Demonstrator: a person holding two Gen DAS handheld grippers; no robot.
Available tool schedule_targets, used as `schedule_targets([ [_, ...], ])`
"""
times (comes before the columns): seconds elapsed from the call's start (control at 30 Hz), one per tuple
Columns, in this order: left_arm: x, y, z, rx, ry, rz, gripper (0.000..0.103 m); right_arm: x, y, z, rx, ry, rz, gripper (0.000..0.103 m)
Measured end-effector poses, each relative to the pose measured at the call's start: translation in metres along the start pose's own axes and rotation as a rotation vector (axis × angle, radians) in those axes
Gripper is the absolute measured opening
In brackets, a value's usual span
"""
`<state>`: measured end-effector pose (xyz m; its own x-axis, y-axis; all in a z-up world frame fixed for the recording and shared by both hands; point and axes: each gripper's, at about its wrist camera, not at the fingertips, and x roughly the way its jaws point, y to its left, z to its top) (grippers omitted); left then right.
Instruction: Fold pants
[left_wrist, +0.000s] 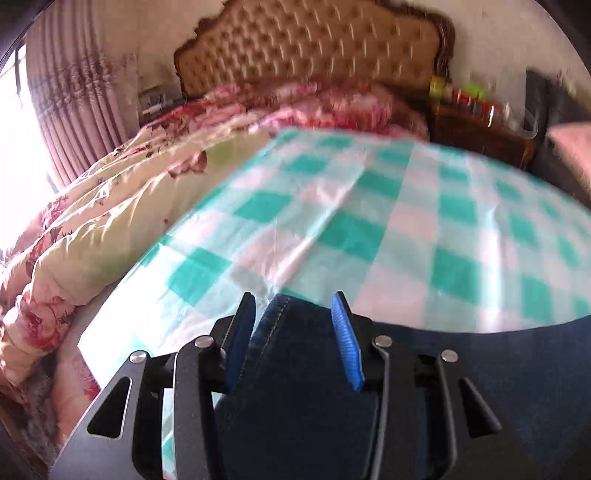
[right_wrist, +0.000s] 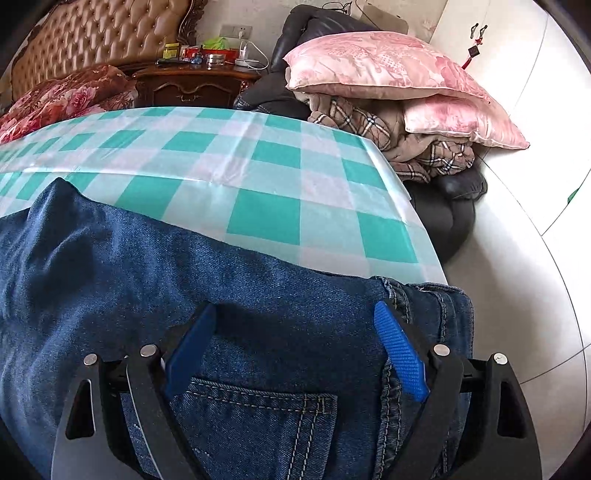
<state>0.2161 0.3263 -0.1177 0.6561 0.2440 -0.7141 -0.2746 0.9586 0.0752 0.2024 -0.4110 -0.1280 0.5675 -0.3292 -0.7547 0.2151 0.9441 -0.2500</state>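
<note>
I have the jeans (right_wrist: 229, 280) lying on the green-and-white checked cloth (right_wrist: 258, 162), their long axis running across my view from the waistband at my right to a folded end at my left. My right gripper (right_wrist: 295, 325) hovers over the seat just above the back pocket (right_wrist: 255, 413), jaws spread wide and released, pads clear of the denim. My left gripper (left_wrist: 293, 314) sits partly parted at the folded end with a stitched denim edge between its pads (left_wrist: 345, 339); I cannot tell whether they press on it. The left one is nearer that edge, so I judge the next fold turns on it. I can read 0 brands, labels or writing anywhere
</note>
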Motion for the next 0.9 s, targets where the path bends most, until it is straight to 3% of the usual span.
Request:
schedule_targets([
  [0.1, -0.029, -0.025, -0.018, 0.064, -0.006, -0.148, 0.043, -0.001, 0.001, 0.001, 0.001, 0.000, -0.002, 0.084],
  [0.17, -0.047, -0.051, -0.043, 0.100, 0.015, -0.306, 0.043, -0.008, -0.001, 0.000, 0.022, -0.004, -0.026, 0.083],
  [0.23, -0.061, -0.083, -0.073, 0.174, 0.047, -0.388, 0.043, -0.037, 0.001, 0.000, 0.078, -0.039, -0.007, 0.083],
  [0.3, -0.066, -0.104, -0.094, 0.220, 0.068, -0.404, 0.045, -0.070, 0.013, -0.005, 0.085, -0.085, 0.029, 0.083],
  [0.33, -0.064, -0.107, -0.103, 0.238, 0.077, -0.377, 0.046, -0.088, 0.025, -0.011, 0.082, -0.099, 0.051, 0.083],
  [0.37, -0.061, -0.105, -0.108, 0.235, 0.071, -0.334, 0.052, -0.099, 0.034, -0.016, 0.073, -0.107, 0.081, 0.083],
  [0.4, -0.060, -0.098, -0.108, 0.208, 0.059, -0.282, 0.064, -0.114, 0.049, -0.026, 0.052, -0.115, 0.116, 0.083],
  [0.47, -0.059, -0.079, -0.104, 0.129, 0.056, -0.159, 0.064, -0.129, 0.068, -0.040, 0.032, -0.122, 0.114, 0.083],
  [0.57, -0.085, -0.073, -0.105, 0.058, 0.015, -0.245, 0.061, -0.130, 0.090, -0.063, 0.012, -0.069, 0.117, 0.083],
  [0.63, -0.108, -0.097, -0.109, 0.100, -0.014, -0.346, 0.061, -0.123, 0.093, -0.074, 0.009, -0.028, 0.099, 0.079],
  [0.77, -0.133, -0.150, -0.126, 0.148, 0.017, -0.511, 0.061, -0.109, 0.089, -0.094, 0.044, 0.044, 0.071, 0.073],
  [0.9, -0.128, -0.182, -0.146, 0.213, 0.063, -0.489, 0.061, -0.112, 0.088, -0.102, 0.048, 0.030, 0.065, 0.074],
])
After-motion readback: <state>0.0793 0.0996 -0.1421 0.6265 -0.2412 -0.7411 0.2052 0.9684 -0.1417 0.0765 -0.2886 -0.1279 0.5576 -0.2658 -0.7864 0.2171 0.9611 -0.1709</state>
